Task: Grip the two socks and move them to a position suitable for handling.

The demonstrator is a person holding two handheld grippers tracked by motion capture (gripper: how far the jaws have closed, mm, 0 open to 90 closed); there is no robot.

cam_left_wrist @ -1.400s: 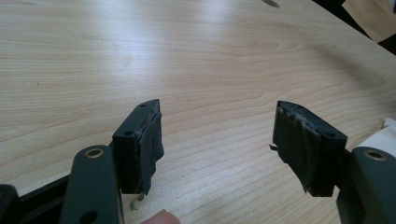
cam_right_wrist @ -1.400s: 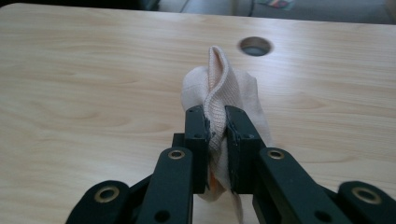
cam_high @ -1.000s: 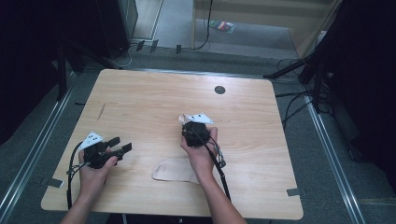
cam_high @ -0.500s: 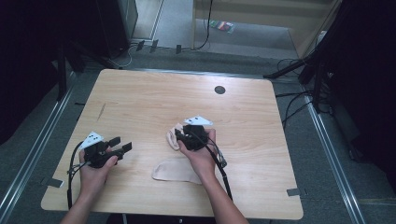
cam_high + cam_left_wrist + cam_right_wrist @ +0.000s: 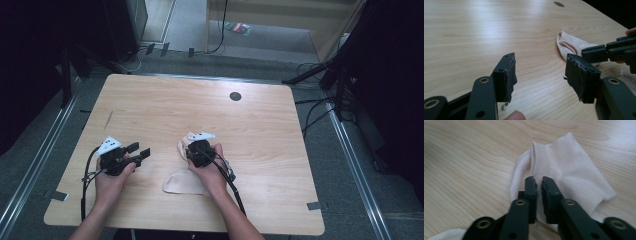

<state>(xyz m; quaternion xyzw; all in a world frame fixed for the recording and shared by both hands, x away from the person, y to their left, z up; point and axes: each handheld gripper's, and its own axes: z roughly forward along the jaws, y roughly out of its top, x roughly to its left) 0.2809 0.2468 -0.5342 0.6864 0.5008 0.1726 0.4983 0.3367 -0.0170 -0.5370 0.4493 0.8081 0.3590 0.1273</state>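
Right gripper (image 5: 539,185): fingers just closing, pinched on pale sock (image 5: 574,167) lying on table (image 5: 165,107), near front centre. Left gripper (image 5: 540,73): fingers part open, just narrowing, nothing between. 2nd sock (image 5: 182,184) beside right hand.

wooden table (image 5: 165,107) with dark round hole (image 5: 235,96); grey floor (image 5: 280,42)

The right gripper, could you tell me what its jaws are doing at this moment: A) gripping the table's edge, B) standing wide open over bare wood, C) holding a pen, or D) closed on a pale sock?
D: in the right gripper view the right gripper has its jaws nearly together, pinching the pale sock by its ribbed cuff on the table.
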